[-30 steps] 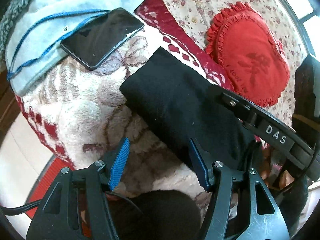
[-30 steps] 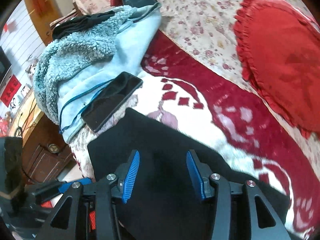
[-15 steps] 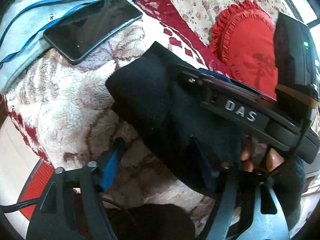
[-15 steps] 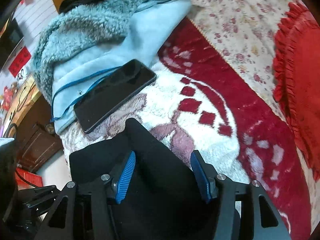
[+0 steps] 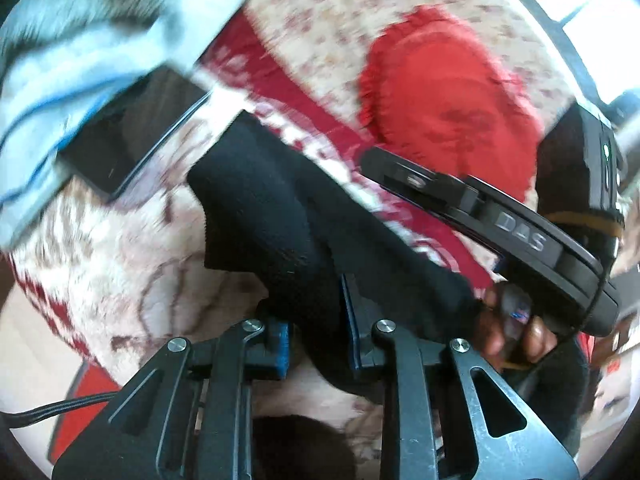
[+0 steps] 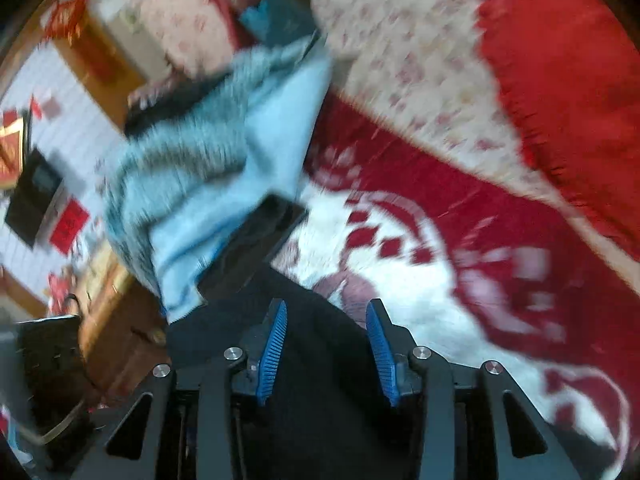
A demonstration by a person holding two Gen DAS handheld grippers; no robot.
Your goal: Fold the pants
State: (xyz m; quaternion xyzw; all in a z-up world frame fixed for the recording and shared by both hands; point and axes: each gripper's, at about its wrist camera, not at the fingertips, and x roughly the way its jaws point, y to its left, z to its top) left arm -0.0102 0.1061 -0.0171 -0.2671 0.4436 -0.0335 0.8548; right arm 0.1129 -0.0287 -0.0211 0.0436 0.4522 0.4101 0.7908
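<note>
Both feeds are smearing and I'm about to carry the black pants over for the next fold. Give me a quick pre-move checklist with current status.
1. Left gripper closed on the black pants: ok, cloth is pinched between the blue pads.
2. Right gripper gripping: not ok, its jaws stand apart with cloth only lying between them.
3. Phone out of the cloth: cannot tell, the pants' far corner lies right beside it in the blur.
4. Red heart cushion out of the way: ok, it sits apart from the pants.
5. Fold edges aligned: cannot tell, the fabric is bunched and blurred.
</note>
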